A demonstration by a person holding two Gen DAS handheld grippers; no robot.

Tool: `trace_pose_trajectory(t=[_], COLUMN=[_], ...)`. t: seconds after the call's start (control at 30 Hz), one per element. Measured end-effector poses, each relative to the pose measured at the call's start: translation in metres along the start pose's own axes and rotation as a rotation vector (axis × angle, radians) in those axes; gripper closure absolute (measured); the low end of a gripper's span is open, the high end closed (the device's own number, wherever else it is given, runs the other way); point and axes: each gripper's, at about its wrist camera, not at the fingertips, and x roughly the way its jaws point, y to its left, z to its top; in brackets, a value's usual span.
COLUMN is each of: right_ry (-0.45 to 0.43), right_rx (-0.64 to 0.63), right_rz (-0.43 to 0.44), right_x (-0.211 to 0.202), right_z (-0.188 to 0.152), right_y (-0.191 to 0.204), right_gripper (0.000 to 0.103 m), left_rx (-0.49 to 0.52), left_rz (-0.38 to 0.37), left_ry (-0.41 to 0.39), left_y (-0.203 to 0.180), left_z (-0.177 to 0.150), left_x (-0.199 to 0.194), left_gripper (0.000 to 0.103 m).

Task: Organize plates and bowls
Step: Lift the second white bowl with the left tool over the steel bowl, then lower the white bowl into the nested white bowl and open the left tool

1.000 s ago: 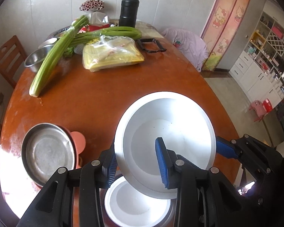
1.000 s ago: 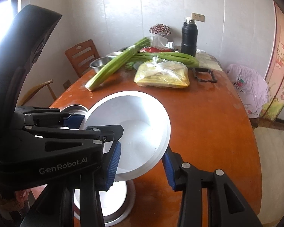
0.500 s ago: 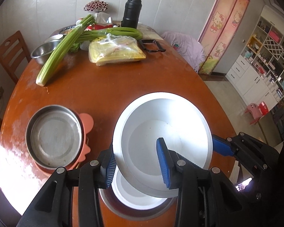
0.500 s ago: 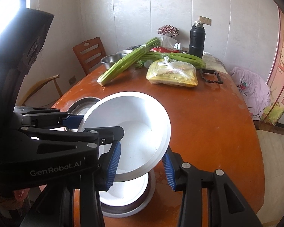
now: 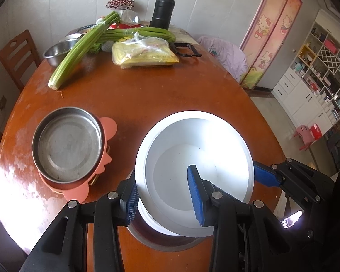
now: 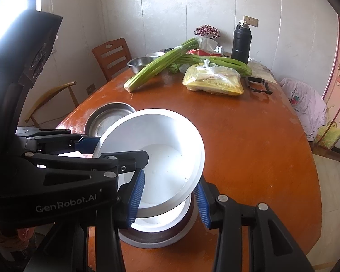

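Observation:
A white bowl point(image 5: 199, 154) hangs tilted above the table, also seen in the right wrist view point(image 6: 161, 149). My left gripper point(image 5: 163, 192) is shut on its near-left rim, one blue pad inside, one outside. My right gripper point(image 6: 167, 195) is shut on its right rim; its fingers point(image 5: 265, 176) show in the left wrist view. Below the bowl sits another white bowl point(image 6: 161, 221) inside a steel dish point(image 6: 156, 238). A steel pan point(image 5: 68, 145) rests on a pink mat point(image 5: 106, 127) at the left.
The round orange table point(image 5: 147, 95) carries celery point(image 5: 83, 47), a yellow bagged packet point(image 5: 145, 54), a steel bowl point(image 5: 56, 52) and a black flask point(image 5: 163, 11) at the far side. Wooden chairs point(image 6: 113, 56) stand at the left.
Both grippers have lifted the white bowl higher and back; the lower bowl and dish show more beneath it, and the steel pan looks further away.

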Motion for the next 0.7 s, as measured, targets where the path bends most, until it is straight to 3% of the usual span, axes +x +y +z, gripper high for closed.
trace_pose_trajectory(t=[0.7], right_ry=[0.088], right_rx=[-0.019], right_rz=[0.001], right_x=[0.022], right_z=[-0.023], right_y=[0.002], right_gripper=[0.059], left_rx=[-0.016], left_rz=[0.02], left_ry=[0.065], left_y=[0.001], left_z=[-0.021], left_x=[0.026], left_gripper=[0.063])
